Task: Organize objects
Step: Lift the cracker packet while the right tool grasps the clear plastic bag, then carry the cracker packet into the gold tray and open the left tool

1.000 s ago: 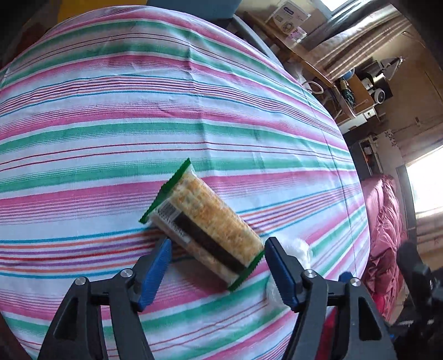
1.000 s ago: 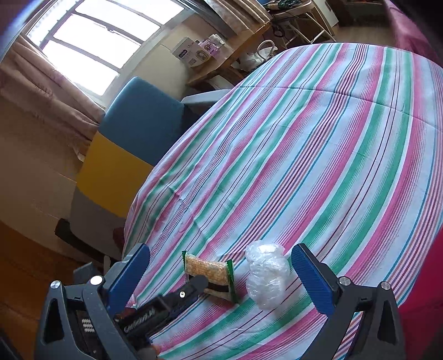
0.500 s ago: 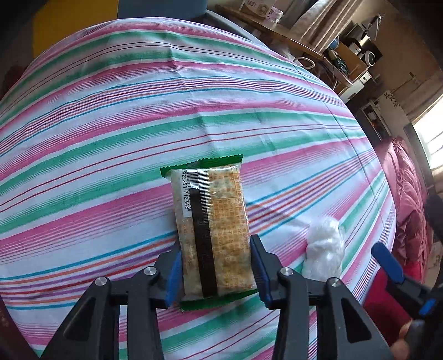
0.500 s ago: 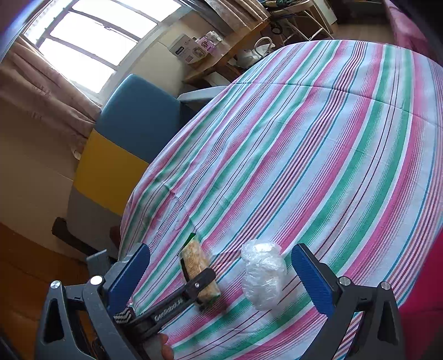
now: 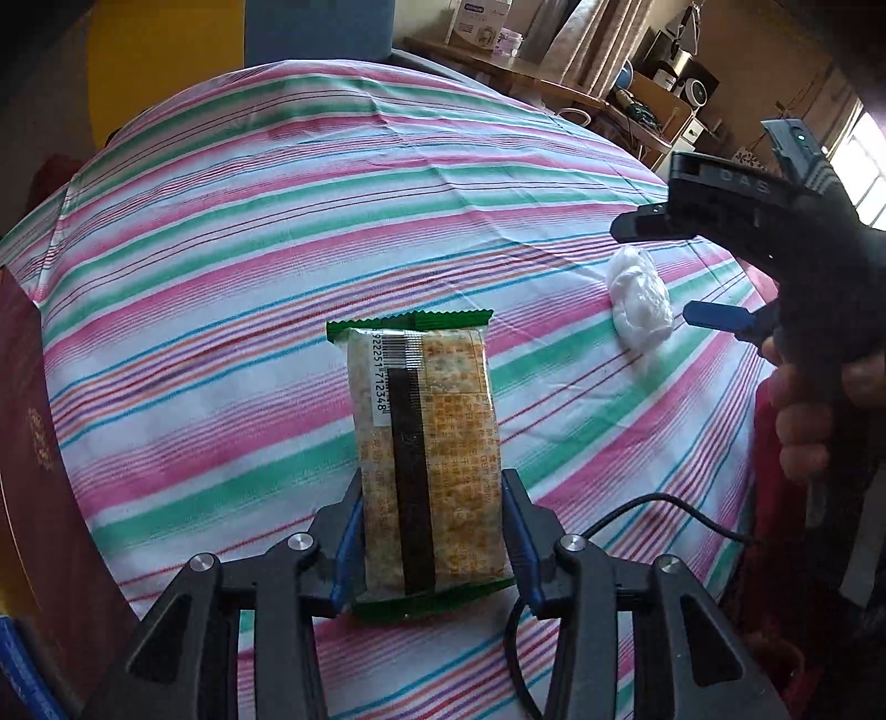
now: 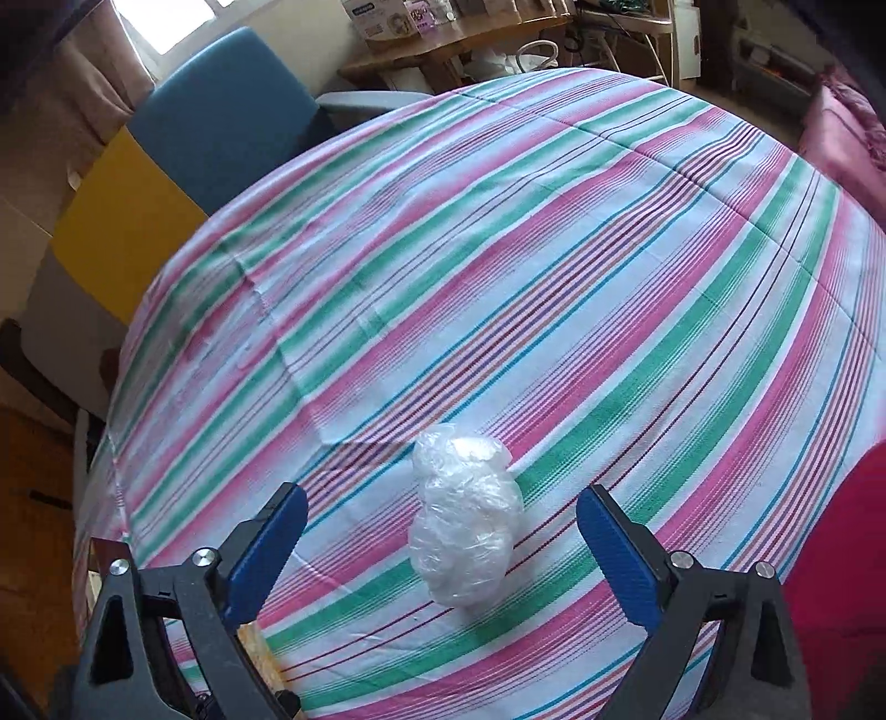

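My left gripper (image 5: 432, 537) is shut on a cracker packet (image 5: 426, 443) with green ends and a black stripe, held above the striped tablecloth (image 5: 249, 249). A crumpled clear plastic bag (image 6: 465, 520) lies on the cloth; it also shows in the left wrist view (image 5: 639, 299). My right gripper (image 6: 437, 548) is open and straddles the bag, its blue pads apart from it on both sides. The right gripper also shows in the left wrist view (image 5: 720, 266), at the right, held by a hand.
A blue and yellow chair (image 6: 183, 138) stands past the table's far edge. A wooden shelf with boxes (image 6: 443, 33) is behind it. A dark red surface (image 5: 33, 443) lies at the left of the table. A black cable (image 5: 664, 509) trails near the front right.
My left gripper has lifted the cracker packet off the cloth and pulled back. My right gripper has moved forward over the plastic bag, which now sits between its open fingers.
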The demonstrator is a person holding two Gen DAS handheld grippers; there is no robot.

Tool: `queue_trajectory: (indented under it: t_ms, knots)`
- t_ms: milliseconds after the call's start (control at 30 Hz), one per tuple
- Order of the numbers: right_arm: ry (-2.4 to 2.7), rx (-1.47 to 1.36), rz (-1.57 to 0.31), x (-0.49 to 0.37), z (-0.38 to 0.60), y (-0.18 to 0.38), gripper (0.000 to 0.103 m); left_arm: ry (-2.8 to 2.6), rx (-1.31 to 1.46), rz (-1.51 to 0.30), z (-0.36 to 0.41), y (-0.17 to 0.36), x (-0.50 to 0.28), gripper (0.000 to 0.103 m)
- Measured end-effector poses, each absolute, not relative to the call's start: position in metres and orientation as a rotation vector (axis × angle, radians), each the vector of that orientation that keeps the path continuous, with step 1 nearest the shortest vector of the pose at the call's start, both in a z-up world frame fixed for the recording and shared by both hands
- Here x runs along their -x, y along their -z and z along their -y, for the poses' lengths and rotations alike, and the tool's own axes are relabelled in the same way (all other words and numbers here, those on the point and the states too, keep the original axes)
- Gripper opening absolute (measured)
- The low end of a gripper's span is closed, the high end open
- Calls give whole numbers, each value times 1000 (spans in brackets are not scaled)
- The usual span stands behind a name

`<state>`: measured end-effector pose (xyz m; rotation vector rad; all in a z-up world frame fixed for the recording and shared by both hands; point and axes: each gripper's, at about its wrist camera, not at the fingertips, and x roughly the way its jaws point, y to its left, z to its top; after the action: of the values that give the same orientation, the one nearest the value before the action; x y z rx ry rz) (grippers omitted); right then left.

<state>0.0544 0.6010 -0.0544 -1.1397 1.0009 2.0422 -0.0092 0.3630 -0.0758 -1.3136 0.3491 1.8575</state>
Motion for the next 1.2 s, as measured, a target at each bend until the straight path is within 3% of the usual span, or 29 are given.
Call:
queue_trajectory:
  t_ms: [233, 267, 333, 367, 867, 1200]
  knots:
    - [-1982, 1230, -966, -49, -602, 69, 95, -1877, 1290, -302, -354, 76, 5, 44]
    - [-1978, 1246, -954, -48, -601, 71, 91, -1882, 1284, -300, -352, 75, 4, 44]
    - [-1981, 1294, -894, -42, -598, 75, 58, -1886, 1270, -288, -349, 72, 1, 43]
    - [-1969, 1327, -859, -39, -595, 78, 36, -1892, 1254, -284, -344, 68, -2, 43]
    - [-2199, 1459, -761, -22, -556, 76, 35, -2113, 1011, -242, -265, -7, -18, 42]
    - [-2204, 1492, -738, -21, -549, 76, 35, -2199, 1018, -182, -218, -13, -8, 42]
